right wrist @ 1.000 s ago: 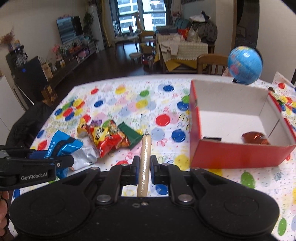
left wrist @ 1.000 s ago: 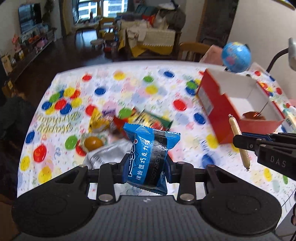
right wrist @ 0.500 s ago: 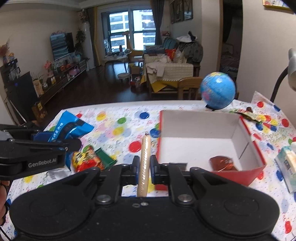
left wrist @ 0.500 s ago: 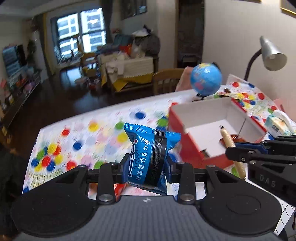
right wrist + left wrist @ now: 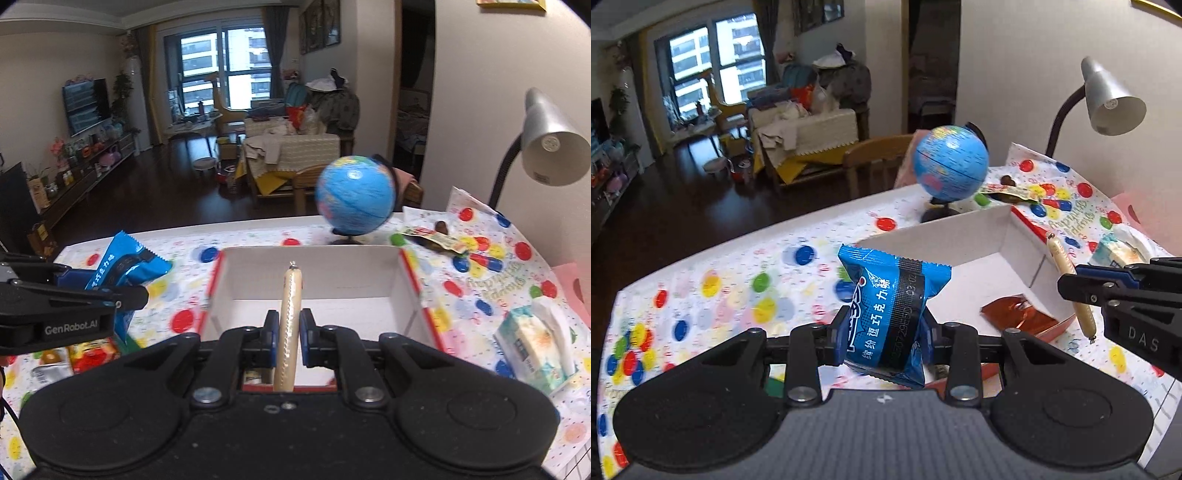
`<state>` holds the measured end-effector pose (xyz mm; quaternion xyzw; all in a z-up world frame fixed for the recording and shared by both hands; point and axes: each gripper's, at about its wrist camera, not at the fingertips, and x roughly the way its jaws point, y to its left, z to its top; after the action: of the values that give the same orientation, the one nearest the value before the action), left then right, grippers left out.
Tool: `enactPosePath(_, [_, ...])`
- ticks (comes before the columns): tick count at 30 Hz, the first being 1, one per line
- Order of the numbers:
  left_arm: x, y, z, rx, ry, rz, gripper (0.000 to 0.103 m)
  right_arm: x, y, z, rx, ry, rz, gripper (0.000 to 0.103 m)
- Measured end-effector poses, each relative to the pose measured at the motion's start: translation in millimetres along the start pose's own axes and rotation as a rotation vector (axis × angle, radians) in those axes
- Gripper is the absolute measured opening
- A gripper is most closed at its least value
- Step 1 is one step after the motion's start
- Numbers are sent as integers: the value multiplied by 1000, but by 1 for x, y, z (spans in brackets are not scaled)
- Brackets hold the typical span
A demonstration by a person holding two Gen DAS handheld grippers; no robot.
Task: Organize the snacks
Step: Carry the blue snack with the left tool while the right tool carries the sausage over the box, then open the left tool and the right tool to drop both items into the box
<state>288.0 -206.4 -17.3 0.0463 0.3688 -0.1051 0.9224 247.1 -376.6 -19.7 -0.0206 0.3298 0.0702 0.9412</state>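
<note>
a lived-in home: a table under a balloon-print party cloth (image 5: pixel 491 280) opens onto a living room with a flat tv (image 5: pixel 85 105), a sofa heaped with laundry (image 5: pixel 291 146), a balcony window (image 5: pixel 225 70), a toy globe (image 5: pixel 356 195) and a desk lamp (image 5: pixel 550 147).

A blue packet (image 5: pixel 890 317) with a black band and white lettering sits between the black left tool's (image 5: pixel 884 334) blue pads. The black right tool (image 5: pixel 287 332) pinches a pale tan sausage stick (image 5: pixel 290 321). Just beyond it, the box (image 5: pixel 413 280) is white inside with red outer walls; a shiny copper-red wrapper (image 5: pixel 1019 317) lies in it. The counter (image 5: pixel 738 280) wears a white cloth scattered with red, blue, yellow and green dots. Behind the box, a blue globe (image 5: pixel 354 195) on a black stand. To the right, a silver lamp (image 5: pixel 550 147) and a teal-and-white tissue pack (image 5: pixel 535 347).
</note>
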Motion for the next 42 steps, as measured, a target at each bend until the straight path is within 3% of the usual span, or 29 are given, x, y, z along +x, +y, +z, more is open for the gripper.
enactPosePath(16, [105, -47, 20, 30, 149, -4, 36, 73, -76, -4, 51, 125, -45, 10])
enactPosePath(24, [148, -64, 16, 77, 226, -6, 36, 113, -87, -17, 32, 219, -30, 10])
enactPosePath(33, [178, -84, 8, 131, 312, -22, 37, 128, -91, -27, 40, 277, -17, 10])
enactPosePath(38, [182, -87, 7, 127, 335, -26, 38, 133, -96, -29, 63, 287, -15, 18])
enactPosePath(40, [182, -86, 7, 124, 334, -33, 42, 132, -95, -29, 62, 286, -14, 18])
enactPosePath(42, [179, -86, 8, 116, 325, -38, 58, 132, -96, -29, 62, 286, -15, 19])
